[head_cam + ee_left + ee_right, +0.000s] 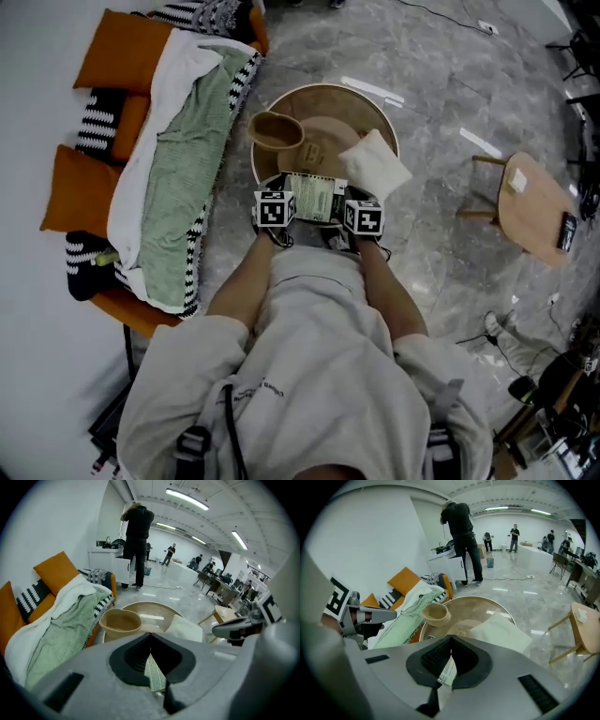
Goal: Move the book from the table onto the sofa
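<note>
Pinched at both edges by left gripper and right gripper: thin printed book, at round wooden counter's six-o'clock rim. At nine o'clock, orange blanket-draped sofa.

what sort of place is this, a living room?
Probably a mock living-room corner in a large open office or lab: a sofa and round wooden table stand on a polished floor, with desks and people behind.
</note>
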A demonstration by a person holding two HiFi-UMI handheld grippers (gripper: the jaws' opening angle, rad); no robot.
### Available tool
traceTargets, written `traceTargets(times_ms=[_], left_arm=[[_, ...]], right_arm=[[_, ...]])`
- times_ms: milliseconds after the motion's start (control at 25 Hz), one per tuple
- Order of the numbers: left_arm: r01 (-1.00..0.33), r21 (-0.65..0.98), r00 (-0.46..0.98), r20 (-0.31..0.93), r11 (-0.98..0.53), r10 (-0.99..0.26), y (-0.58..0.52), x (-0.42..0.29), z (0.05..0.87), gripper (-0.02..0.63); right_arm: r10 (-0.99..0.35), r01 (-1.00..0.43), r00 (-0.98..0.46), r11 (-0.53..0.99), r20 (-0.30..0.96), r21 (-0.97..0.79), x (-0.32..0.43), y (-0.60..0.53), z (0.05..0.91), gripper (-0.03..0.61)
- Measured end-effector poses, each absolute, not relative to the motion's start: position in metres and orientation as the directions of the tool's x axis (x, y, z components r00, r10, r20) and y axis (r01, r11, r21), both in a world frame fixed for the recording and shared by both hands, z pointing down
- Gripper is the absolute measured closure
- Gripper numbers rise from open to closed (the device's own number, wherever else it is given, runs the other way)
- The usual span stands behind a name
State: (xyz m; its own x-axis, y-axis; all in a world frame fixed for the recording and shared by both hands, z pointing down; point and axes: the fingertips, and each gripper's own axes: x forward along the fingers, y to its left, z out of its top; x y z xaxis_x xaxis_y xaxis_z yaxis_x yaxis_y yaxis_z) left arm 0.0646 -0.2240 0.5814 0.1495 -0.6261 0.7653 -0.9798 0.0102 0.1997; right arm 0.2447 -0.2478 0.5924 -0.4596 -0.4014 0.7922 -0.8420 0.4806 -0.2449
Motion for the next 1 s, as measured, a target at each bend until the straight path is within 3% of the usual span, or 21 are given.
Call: traceTargets(times_ms=[400, 720, 1000], left_arm=[[-0.951, 0.308, 0.259, 0.8, 0.0, -0.541, -0.215, 0.047, 0.61, 0.604], [-0.93, 0.366, 0.324, 0.809, -0.011, -0.491, -0.209, 0.028, 0.64, 0.604], [-0.896, 0.438, 0.416, 0.778, -0.067, -0.47, -0.201, 0.019, 0.674, 0.604]], right_arm=[[-0.424, -0.954, -0.297, 0.176, 0.855, -0.244, 0.279, -0.211, 0.623, 0.572], [-0.447, -0.971, -0.237, 0.075, 0.863, -0.228, 0.28, -0.205, 0.648, 0.572], [-0.478, -0.948, -0.301, 0.053, 0.825, -0.315, 0.271, -0.21, 0.677, 0.572]])
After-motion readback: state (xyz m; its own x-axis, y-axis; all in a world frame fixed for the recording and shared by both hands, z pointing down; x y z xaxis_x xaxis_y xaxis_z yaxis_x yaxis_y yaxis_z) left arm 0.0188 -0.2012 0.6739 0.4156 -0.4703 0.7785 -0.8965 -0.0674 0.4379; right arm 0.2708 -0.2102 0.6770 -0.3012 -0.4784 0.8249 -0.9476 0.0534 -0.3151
